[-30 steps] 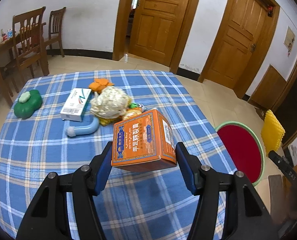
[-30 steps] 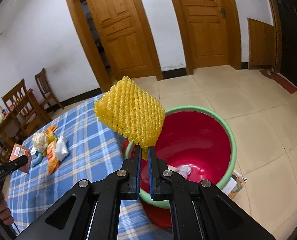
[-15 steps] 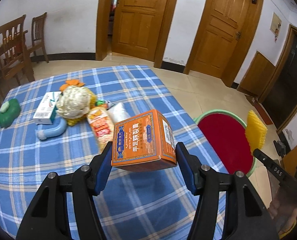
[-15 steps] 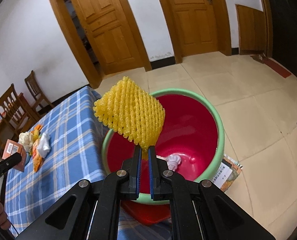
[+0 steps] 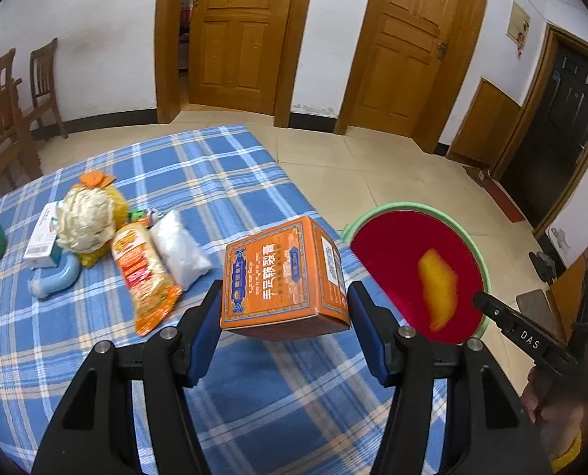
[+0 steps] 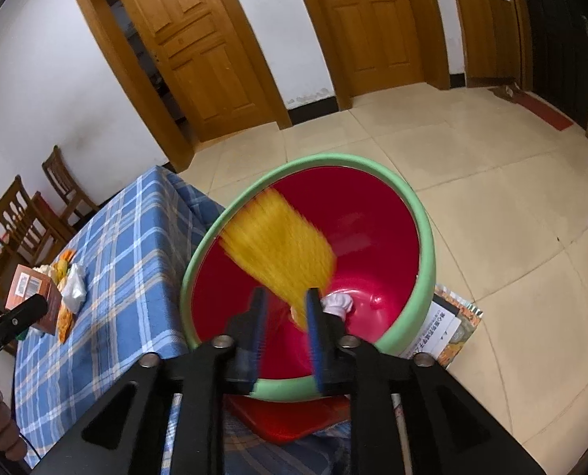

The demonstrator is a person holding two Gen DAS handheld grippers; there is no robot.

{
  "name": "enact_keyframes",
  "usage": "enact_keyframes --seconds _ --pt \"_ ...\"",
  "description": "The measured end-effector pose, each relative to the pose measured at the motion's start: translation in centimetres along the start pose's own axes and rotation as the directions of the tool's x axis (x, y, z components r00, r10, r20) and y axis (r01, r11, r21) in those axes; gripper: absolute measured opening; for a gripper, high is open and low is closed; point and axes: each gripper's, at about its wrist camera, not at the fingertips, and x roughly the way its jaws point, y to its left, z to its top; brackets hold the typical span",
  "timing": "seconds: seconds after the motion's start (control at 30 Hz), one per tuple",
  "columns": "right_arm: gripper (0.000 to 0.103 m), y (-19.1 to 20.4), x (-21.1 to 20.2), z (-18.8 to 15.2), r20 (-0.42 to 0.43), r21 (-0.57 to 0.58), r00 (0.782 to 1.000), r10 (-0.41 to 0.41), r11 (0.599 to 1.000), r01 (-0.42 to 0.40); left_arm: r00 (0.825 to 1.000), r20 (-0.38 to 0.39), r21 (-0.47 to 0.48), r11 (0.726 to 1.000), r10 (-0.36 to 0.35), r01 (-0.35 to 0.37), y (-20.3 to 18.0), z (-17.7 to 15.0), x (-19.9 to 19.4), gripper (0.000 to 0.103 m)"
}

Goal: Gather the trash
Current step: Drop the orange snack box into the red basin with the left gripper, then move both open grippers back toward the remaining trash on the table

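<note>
My left gripper [image 5: 284, 289] is shut on an orange box [image 5: 282, 273], held above the blue checked table [image 5: 254, 403]. To its right stands a red bin with a green rim [image 5: 412, 208]. My right gripper [image 6: 286, 295] is over that bin [image 6: 424, 237] with its jaws opening. A yellow foam net [image 6: 278, 241], blurred, slips out from between the pads and falls into the bin. The left wrist view shows the net [image 5: 438, 293] against the red inside. A white crumpled tissue [image 6: 337, 303] lies at the bottom.
On the table's far left lie a snack wrapper [image 5: 143, 277], a clear bag [image 5: 179, 249], a white foam net ball [image 5: 82, 217], a blue tube [image 5: 60, 277] and a white carton [image 5: 40, 237]. A printed bag [image 6: 448, 328] lies on the floor by the bin. Wooden chairs [image 5: 1, 118] stand behind.
The right jaws have parted and the yellow net has dropped from them towards the bin. The left gripper has carried the orange box rightwards, nearer the bin.
</note>
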Motion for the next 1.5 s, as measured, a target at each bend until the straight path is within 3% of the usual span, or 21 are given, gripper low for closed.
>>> enact_keyframes --seconds 0.4,0.83,0.97,1.2,1.5 --pt "0.024 -1.7 -1.4 0.5 0.034 0.038 0.999 -0.011 0.999 0.010 0.998 -0.054 0.108 0.993 -0.045 0.050 -4.6 0.8 3.1 0.062" --pt "0.024 -5.1 -3.0 0.9 0.065 0.127 0.998 -0.024 0.992 0.016 0.987 -0.106 0.217 0.966 -0.122 0.143 -11.2 0.8 6.5 0.062" --pt "0.024 -5.5 -3.0 1.0 0.068 0.138 0.997 -0.029 0.990 0.019 0.987 -0.097 0.224 0.963 -0.128 0.147 -12.2 0.9 6.5 0.066" --pt "0.024 -5.4 -2.7 0.9 0.059 0.141 0.998 -0.024 0.990 0.016 0.988 -0.100 0.200 0.971 -0.113 0.132 -11.8 1.0 6.6 0.069" --pt "0.027 -4.3 -2.8 1.0 0.056 0.117 0.998 -0.019 0.993 0.012 0.994 -0.068 0.119 0.989 -0.082 0.090 -8.5 1.3 5.0 0.069"
